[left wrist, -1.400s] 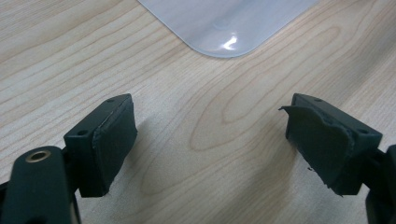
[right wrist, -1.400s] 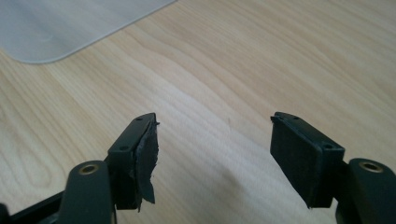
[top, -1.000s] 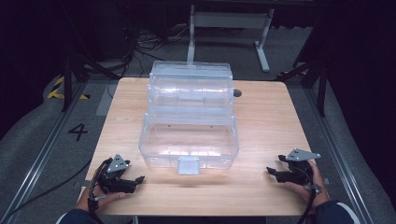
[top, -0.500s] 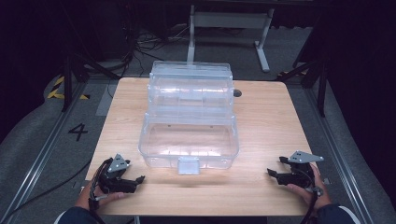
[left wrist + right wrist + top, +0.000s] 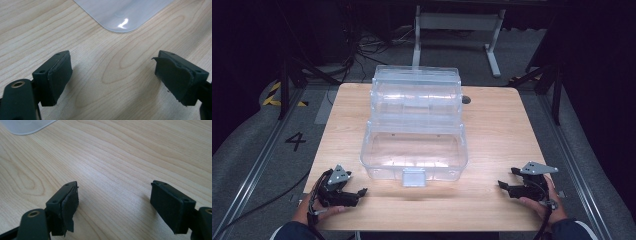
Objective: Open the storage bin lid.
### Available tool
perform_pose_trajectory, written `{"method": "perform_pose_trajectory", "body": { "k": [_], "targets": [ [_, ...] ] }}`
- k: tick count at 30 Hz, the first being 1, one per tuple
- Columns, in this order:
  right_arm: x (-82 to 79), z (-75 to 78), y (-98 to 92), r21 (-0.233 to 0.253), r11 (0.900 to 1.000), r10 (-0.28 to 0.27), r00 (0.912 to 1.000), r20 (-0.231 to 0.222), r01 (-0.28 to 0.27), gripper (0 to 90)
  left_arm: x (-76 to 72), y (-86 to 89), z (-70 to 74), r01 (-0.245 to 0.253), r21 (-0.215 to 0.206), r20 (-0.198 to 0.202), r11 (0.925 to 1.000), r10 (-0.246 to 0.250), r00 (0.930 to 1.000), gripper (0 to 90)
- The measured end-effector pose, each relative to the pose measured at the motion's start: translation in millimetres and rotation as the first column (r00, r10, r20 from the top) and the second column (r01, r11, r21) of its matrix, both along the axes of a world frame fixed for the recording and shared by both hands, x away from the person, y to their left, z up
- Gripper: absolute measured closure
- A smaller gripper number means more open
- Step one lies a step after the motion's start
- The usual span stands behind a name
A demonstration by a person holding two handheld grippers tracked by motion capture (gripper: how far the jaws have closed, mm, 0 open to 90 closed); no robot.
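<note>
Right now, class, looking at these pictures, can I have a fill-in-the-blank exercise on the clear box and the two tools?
1. The clear plastic box stands on a ____ table.
2. The jaws of the left tool are ____.
3. Between the jaws of the right tool lies only bare ____.

Missing words: wooden; open; wood

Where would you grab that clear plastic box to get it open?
Probably by the small latch tab at the middle of the box's near wall. It juts toward the person, so either tongs could pinch it from the near side. Both the left tongs and right tongs rest open on the table, apart from the box.
</note>
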State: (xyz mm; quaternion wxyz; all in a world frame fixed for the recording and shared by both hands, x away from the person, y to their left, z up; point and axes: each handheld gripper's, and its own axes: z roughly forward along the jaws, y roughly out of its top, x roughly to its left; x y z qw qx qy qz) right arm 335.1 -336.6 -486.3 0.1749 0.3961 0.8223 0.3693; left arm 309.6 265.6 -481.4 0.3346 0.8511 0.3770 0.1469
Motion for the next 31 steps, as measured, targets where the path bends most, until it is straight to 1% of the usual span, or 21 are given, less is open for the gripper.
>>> {"method": "perform_pose_trajectory", "body": {
  "k": [18,22,24,25,31],
  "targets": [
    [0.4,0.1,0.4,0.002,1.0,-0.001,1.0,-0.003,0.001,22.5,0.0,0.1,0.1,0.0,0.0,0.0,1.0,0.0,1.0,14.6],
    [0.4,0.1,0.4,0.002,1.0,-0.001,1.0,-0.003,0.001,22.5,0.3,0.1,-0.1,-0.002,-0.003,0.0,1.0,0.002,1.0,14.7],
    [0.4,0.1,0.4,0.002,1.0,-0.001,1.0,-0.003,0.001,22.5,-0.6,-0.2,-0.1,-0.022,-0.007,-0.008,0.9997,0.022,0.9997,14.7],
    [0.4,0.1,0.4,0.002,1.0,-0.001,1.0,-0.003,0.001,22.5,0.5,0.7,0.3,-0.012,0.006,0.005,0.9999,0.012,0.9999,14.7],
    [0.4,0.1,0.4,0.002,1.0,-0.001,1.0,-0.003,0.001,22.5,0.2,0.4,0.2,-0.018,0.002,0.0,0.9998,0.018,0.9998,14.4]
  ]
}}
